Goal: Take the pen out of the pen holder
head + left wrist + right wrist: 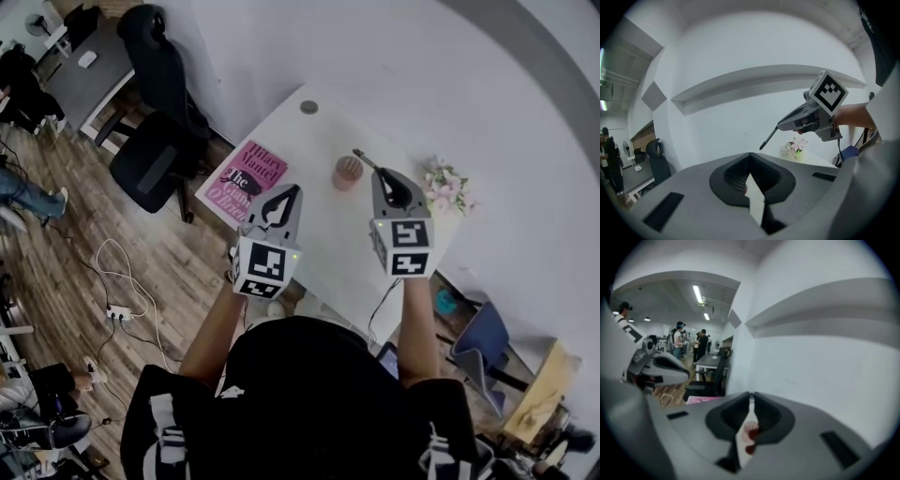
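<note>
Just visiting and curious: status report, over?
Left gripper shut, empty. Right gripper shut on pen, out of pen holder. Nothing in the way.

On the table, the book is lying left, the pen holder is standing centrally (pen just beside), flowers right.

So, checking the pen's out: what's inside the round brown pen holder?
Nothing sticks up from the round brown pen holder; deeper inside is too small to make out. The thin dark pen is clamped in the right tool.
</note>
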Available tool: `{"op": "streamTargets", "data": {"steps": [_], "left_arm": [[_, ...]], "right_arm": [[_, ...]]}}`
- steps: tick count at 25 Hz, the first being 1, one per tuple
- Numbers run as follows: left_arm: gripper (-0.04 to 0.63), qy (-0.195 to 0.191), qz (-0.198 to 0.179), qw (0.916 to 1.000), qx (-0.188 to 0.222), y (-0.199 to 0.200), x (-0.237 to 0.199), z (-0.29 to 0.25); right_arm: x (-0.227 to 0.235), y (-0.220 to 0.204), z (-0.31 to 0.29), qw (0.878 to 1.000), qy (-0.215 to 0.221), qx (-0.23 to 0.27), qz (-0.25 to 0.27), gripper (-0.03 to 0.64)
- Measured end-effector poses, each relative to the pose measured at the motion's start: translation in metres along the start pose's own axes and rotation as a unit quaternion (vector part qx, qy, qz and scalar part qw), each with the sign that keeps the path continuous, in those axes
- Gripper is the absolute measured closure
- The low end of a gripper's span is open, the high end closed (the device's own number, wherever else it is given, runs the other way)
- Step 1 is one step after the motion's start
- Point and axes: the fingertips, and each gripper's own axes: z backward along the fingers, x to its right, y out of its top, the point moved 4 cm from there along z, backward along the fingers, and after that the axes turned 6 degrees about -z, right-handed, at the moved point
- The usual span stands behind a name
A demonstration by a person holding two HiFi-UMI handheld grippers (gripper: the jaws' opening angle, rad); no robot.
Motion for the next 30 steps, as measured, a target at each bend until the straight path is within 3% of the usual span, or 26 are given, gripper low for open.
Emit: {"op": "streamTargets", "data": {"steps": [13,22,30], "left_arm": [[0.575,0.018,-0.014,0.998,0.058,0.049,-0.008,0.03],[0.575,0.027,-0.024,0.9954,0.088,0.074,-0.014,0.051],[0.575,0.037,-0.025,0.9948,0.092,0.075,-0.018,0.059]], "right_arm": [[-0.023,0.041,0.054,0.995,-0.015,0.093,0.019,0.561],[-0.034,0.068,0.079,0.991,-0.021,0.129,0.024,0.56],[-0.039,0.07,0.083,0.99,-0.021,0.135,0.027,0.56]]}}
